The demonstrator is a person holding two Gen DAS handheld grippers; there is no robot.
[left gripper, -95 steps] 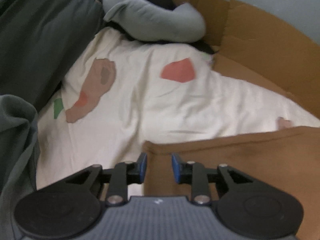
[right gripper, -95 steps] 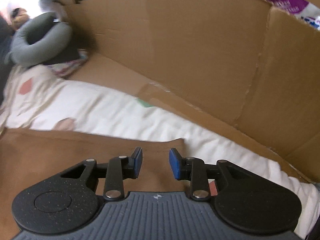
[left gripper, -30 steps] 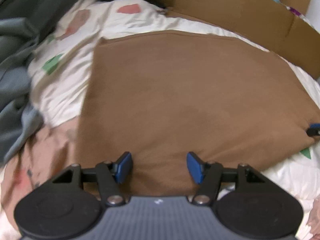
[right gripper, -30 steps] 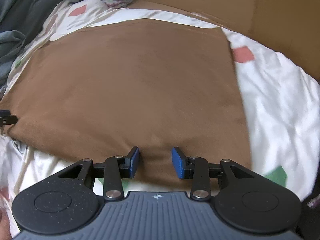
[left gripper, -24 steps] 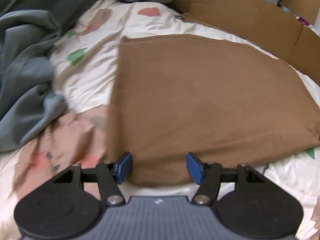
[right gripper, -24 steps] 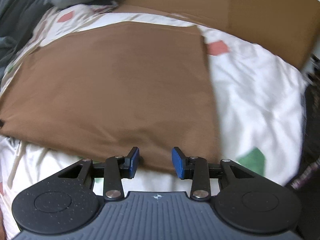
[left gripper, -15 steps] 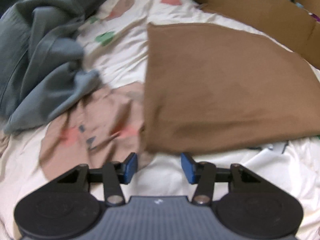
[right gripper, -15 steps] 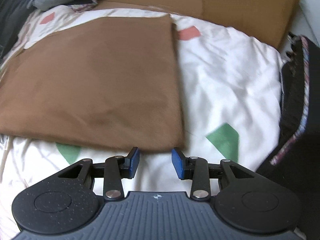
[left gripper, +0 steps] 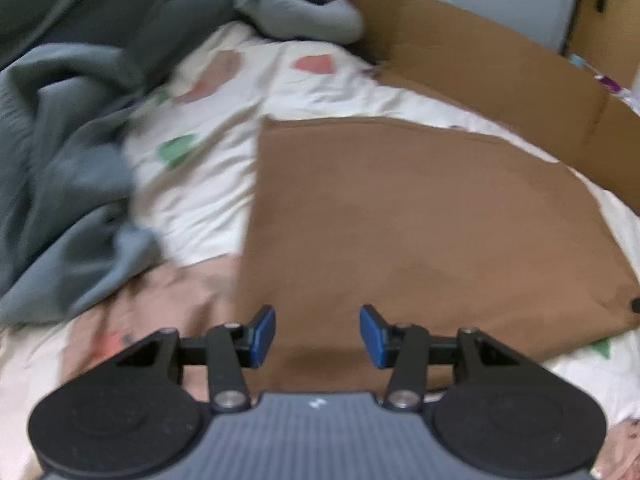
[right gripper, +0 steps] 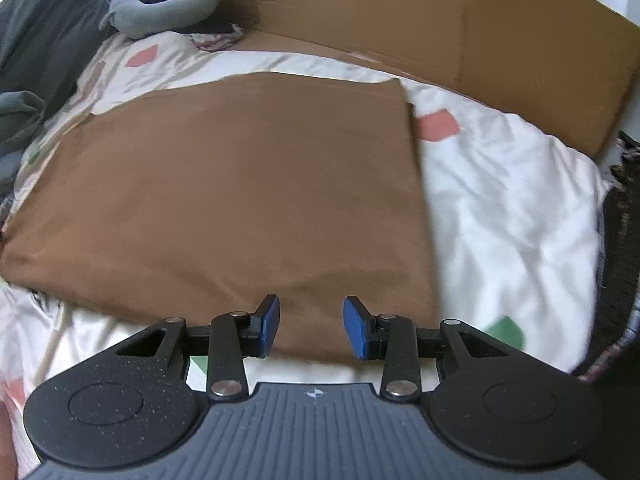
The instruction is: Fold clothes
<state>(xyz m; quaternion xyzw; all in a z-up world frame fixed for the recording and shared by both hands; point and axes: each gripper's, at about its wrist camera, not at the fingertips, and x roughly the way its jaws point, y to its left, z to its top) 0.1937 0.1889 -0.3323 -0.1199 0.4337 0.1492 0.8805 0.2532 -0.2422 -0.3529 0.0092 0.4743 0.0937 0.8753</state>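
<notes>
A brown cloth (left gripper: 420,216) lies flat on the white patterned bedsheet (left gripper: 200,184); it also shows in the right wrist view (right gripper: 240,184). My left gripper (left gripper: 317,335) is open and empty, its blue-padded fingers over the cloth's near left corner. My right gripper (right gripper: 311,326) is open and empty, over the cloth's near edge close to its right corner. Neither holds the cloth.
A rumpled grey-green blanket (left gripper: 68,152) lies left of the cloth. A grey neck pillow (right gripper: 160,4) sits at the far end. Cardboard walls (right gripper: 460,20) run along the far and right side of the bed. A dark patterned fabric (right gripper: 620,240) hangs at the bed's right edge.
Both grippers swung back over the brown cloth's near edge after drifting off it toward its corners. The left gripper's jaws opened a little wider.
</notes>
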